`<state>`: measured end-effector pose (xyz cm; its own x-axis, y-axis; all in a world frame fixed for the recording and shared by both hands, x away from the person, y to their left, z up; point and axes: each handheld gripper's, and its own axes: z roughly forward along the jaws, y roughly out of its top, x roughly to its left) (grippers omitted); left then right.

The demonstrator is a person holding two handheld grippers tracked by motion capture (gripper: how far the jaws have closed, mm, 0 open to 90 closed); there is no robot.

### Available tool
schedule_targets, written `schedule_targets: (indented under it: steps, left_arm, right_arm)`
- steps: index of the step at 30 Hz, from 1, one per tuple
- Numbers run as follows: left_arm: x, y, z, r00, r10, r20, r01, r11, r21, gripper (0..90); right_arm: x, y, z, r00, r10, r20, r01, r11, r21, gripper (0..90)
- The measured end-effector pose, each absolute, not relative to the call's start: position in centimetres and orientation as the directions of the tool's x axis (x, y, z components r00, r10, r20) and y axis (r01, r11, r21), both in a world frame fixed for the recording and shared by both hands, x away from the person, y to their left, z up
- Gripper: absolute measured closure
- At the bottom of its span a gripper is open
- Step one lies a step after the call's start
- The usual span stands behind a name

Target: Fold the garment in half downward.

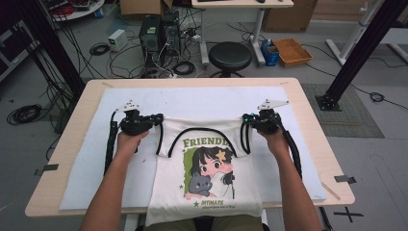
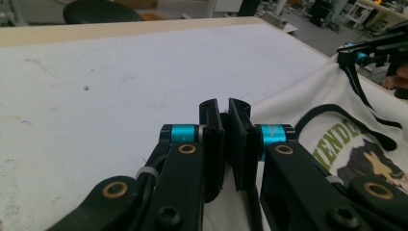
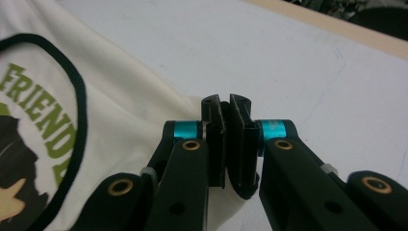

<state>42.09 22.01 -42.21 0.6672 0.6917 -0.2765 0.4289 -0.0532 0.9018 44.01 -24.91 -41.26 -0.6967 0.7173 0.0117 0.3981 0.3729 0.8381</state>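
You have a cream sleeveless top [image 1: 207, 168] spread flat on the white mat [image 1: 298, 144] that covers the wooden table [image 1: 77, 139], its hem hanging over the near edge at 6 o'clock and its neckline toward 12. The print shows a cartoon girl with a grey cat on a green panel, with green lettering above and below, and black binding runs round the neck and armholes.

Your left gripper [image 1: 156, 119] sits at about 9 o'clock from the print, at the top's left shoulder corner. In the left gripper view [image 2: 225, 144] its jaws are pressed together, with cream fabric rising between them just past the tips, so they are clamped on that shoulder.

Your right gripper [image 1: 246, 118] sits at about 3 o'clock from the neckline, at the opposite shoulder corner. In the right gripper view [image 3: 226, 144] the jaws are likewise closed tight on the cloth edge that runs up to them from the left.

Both shoulders are drawn outward, leaving the upper edge stretched between your two hands.

Beyond the table at 12 o'clock stands a black round stool [image 1: 231, 55] on the floor
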Motion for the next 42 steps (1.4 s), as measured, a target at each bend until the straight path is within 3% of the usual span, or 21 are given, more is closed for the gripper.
schedule_targets:
  steps: [6,14,29,30,32,34,37,40,42]
  left_arm:
    - [39.7,22.8,-41.9,0.720,0.642,-0.265,0.373,-0.036,0.927,84.3]
    - [35.4,22.8,-42.1,0.783,0.554,-0.282,0.367,-0.046,0.929,84.1]
    - [29.5,23.2,-43.9,0.850,0.458,-0.261,0.380,-0.191,0.905,81.7]
    - [29.6,23.3,-43.8,0.847,0.458,-0.270,0.378,-0.161,0.912,75.8]
    - [30.2,23.6,-43.3,0.808,0.497,-0.318,0.403,-0.070,0.913,49.5]
    - [31.1,24.0,-42.8,0.751,0.582,-0.311,0.394,-0.018,0.919,40.1]
    - [33.1,23.8,-42.6,0.655,0.702,-0.279,0.443,-0.058,0.895,39.5]
    - [34.7,23.3,-43.2,0.607,0.744,-0.279,0.502,-0.088,0.860,39.4]
    - [35.5,22.8,-43.8,0.603,0.746,-0.282,0.537,-0.119,0.835,39.4]
  right_arm:
    - [41.3,-25.7,-40.7,-0.730,0.683,0.016,0.331,0.332,0.883,85.8]
    - [36.2,-26.3,-40.9,-0.822,0.569,0.031,0.267,0.336,0.903,85.4]
    - [30.9,-27.3,-43.4,-0.884,0.462,0.071,0.302,0.447,0.842,84.1]
    - [30.7,-27.3,-43.3,-0.888,0.453,0.075,0.298,0.445,0.845,79.6]
    - [30.7,-27.5,-42.8,-0.885,0.453,0.107,0.308,0.400,0.863,55.5]
    - [31.3,-27.6,-42.1,-0.856,0.502,0.126,0.329,0.339,0.881,44.9]
    - [32.8,-27.4,-41.4,-0.806,0.581,0.116,0.340,0.293,0.894,39.5]
    - [34.7,-26.5,-42.1,-0.715,0.693,0.095,0.434,0.333,0.837,36.1]
    - [35.5,-26.2,-42.9,-0.700,0.709,0.088,0.465,0.359,0.809,36.0]
